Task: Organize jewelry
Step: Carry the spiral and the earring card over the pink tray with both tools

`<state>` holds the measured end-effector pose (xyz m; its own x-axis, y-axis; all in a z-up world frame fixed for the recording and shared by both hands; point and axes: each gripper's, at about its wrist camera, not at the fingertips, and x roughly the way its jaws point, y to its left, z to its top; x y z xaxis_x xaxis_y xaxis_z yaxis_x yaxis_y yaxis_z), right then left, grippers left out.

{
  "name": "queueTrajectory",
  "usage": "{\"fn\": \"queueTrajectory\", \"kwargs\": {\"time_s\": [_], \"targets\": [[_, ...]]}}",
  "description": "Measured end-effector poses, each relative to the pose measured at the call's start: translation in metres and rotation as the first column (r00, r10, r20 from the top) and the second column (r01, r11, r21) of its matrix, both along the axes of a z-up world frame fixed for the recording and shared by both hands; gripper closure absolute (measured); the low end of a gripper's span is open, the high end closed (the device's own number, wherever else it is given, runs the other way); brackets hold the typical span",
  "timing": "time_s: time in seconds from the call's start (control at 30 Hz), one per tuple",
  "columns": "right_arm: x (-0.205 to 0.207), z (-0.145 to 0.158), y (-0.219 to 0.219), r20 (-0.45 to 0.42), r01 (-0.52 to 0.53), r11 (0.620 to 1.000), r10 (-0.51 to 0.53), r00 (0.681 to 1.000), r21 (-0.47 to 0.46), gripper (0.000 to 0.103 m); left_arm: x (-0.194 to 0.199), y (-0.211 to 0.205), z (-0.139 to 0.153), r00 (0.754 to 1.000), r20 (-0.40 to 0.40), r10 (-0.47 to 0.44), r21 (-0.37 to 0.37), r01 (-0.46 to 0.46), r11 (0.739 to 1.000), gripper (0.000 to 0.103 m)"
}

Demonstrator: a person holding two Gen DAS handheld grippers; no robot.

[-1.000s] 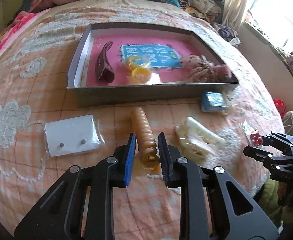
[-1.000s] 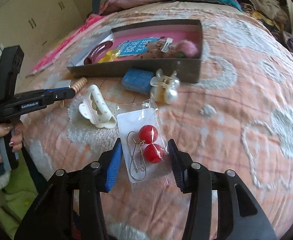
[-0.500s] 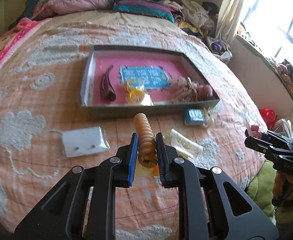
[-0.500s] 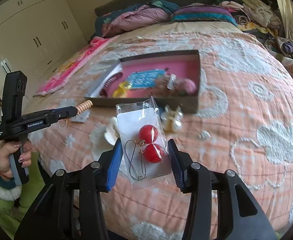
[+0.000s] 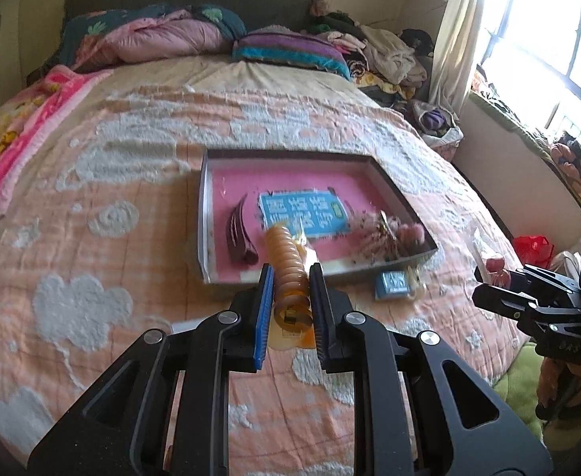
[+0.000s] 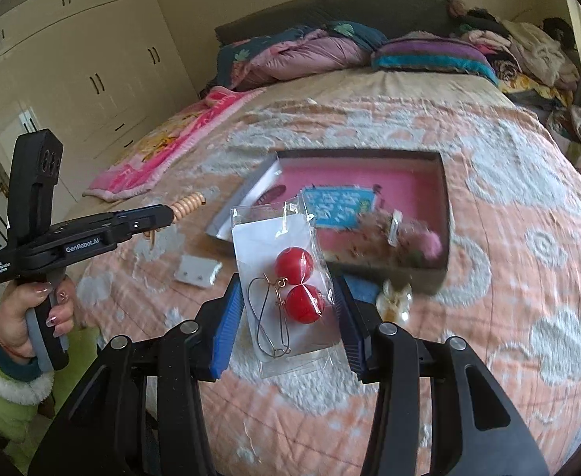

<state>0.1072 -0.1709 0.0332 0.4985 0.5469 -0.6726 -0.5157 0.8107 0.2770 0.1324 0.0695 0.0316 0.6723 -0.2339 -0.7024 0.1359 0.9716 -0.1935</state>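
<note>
The left tongs are clamped on an amber spiral hair clip, its coiled body jutting forward from between the blue pads and lifted clear of the bed. The right tongs are pressed against both side edges of a clear packet holding a white card with 2 red ball earrings on thin wire hooks, also raised above the quilt. Beyond both sits a shallow box with a pink floor, set toward the middle of the bed on the peach quilt with white cloud shapes. Inside it lie a dark maroon hair claw near the left wall, a blue printed card in the middle, and a blurred heap of pinkish fluffy pieces in the near right corner. Just outside the box's near right corner rest a small blue item and a pale pearly clip, touching or nearly so. A white card with 2 small studs lies on the quilt nearer the bed's near edge. From the right wrist view, a hand with painted nails and a green fleece cuff grips the left tool's handle. Piled bedding fills the head of the bed.
</note>
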Motion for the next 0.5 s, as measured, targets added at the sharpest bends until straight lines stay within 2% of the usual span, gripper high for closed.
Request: {"fn": "queueTrajectory", "kwargs": {"time_s": [0.5], "targets": [[0.030,0.042,0.011,0.091,0.021,0.999,-0.024,0.996,0.032,0.059,0.030,-0.023,0.028,0.997,0.056,-0.049,0.029,0.048,0.998,0.092]]}}
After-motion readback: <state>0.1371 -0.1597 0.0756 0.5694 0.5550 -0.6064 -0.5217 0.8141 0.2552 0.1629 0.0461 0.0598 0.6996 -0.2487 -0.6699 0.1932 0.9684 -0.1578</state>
